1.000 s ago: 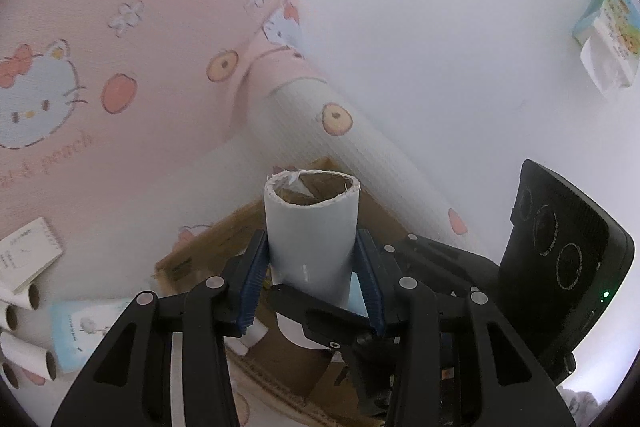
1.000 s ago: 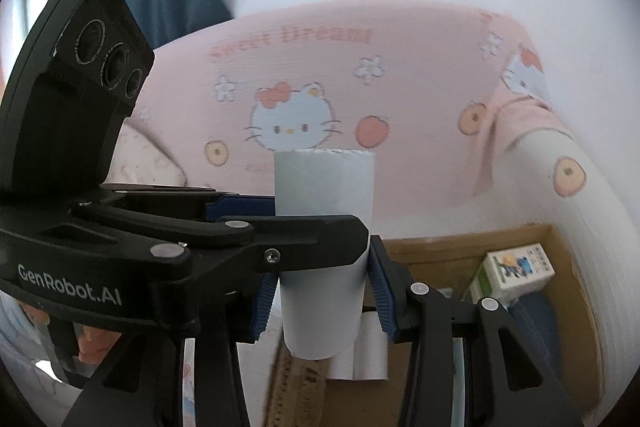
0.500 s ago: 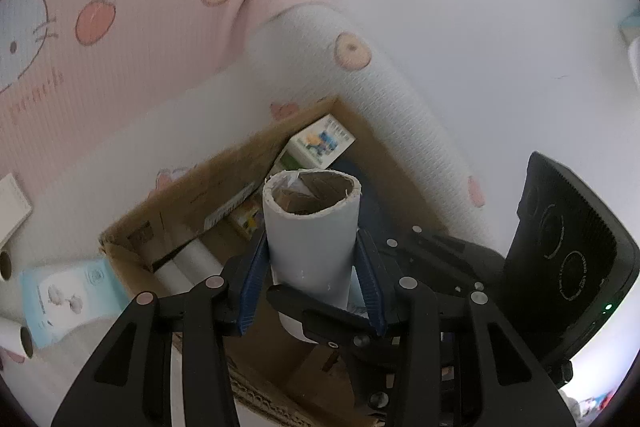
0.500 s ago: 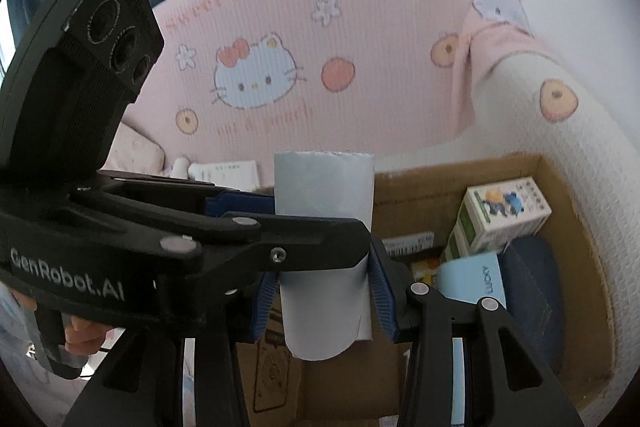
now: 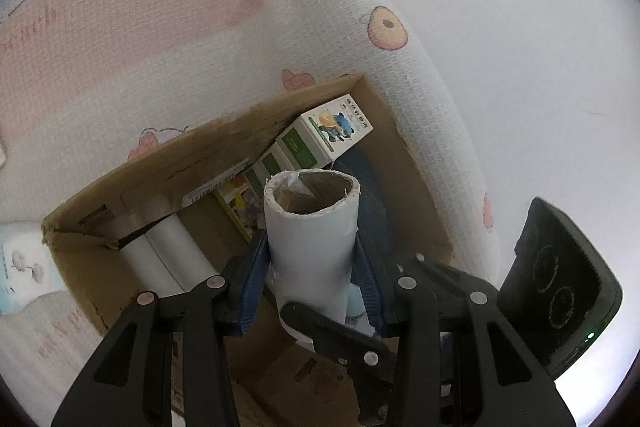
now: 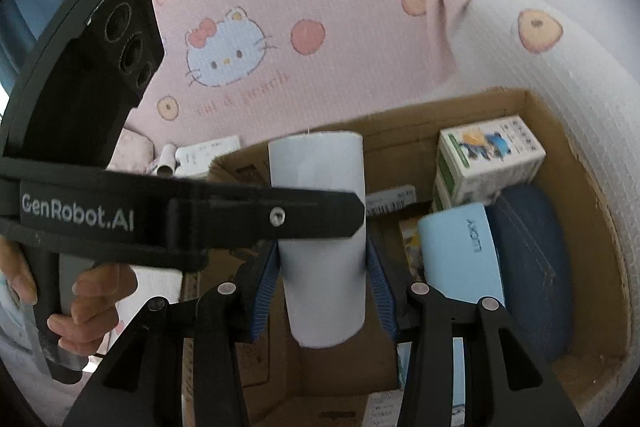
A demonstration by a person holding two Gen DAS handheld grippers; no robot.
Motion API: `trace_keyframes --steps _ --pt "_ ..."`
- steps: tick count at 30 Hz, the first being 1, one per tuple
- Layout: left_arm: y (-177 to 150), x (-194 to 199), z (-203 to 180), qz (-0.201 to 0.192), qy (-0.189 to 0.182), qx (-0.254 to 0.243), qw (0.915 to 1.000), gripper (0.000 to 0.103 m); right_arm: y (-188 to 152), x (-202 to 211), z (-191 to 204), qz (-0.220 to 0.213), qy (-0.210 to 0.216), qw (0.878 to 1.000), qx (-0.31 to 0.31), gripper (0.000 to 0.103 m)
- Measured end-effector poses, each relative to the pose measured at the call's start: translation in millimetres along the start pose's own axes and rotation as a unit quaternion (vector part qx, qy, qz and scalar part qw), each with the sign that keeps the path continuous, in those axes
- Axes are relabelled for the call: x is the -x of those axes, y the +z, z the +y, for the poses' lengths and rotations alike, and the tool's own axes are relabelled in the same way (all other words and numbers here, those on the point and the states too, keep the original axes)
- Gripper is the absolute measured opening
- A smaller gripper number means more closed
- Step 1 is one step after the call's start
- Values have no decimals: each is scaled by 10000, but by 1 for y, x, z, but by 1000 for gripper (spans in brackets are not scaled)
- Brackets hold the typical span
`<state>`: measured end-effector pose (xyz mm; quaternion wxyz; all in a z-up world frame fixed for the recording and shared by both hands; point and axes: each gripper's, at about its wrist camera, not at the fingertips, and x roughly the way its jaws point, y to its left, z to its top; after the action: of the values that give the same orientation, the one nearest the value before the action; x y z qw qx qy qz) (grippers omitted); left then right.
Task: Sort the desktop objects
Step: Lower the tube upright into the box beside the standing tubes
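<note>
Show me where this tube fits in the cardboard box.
Bare box floor shows below the paper tube, between the white rolls and the light blue case. The far right is crowded: printed carton, dark blue pouch.

Black gripper [image 5: 312, 279], blue ribbed pads [image 5: 252, 283]

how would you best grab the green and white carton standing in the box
Grip the green-and-white carton across its two long flat side faces, coming from above: it stands against the cardboard box back wall, its top face free, and the blue case crowds its front.
</note>
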<state>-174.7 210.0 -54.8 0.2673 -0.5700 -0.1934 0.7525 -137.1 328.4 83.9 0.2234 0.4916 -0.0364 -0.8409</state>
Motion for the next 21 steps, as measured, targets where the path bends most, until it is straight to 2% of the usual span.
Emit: trace_keyframes --steps 3,9,13,18,21 --pt "3 -2 2 1 -69 92 9999 46 -6 -6 -5 213 -35 9997 -64 41" --pt "3 -8 4 40 23 145 9999 46 -11 -9 -2 223 -72 9997 -14 40" --pt "2 -14 10 174 -36 368 9992 47 -13 -14 -3 282 -48 9996 4 39" --pt "-3 -23 3 284 263 110 9992 47 -16 -22 -9 456 80 9988 -179 39" --pt "-3 -28 3 330 309 153 9989 47 -19 -25 -12 477 49 9986 -205 39"
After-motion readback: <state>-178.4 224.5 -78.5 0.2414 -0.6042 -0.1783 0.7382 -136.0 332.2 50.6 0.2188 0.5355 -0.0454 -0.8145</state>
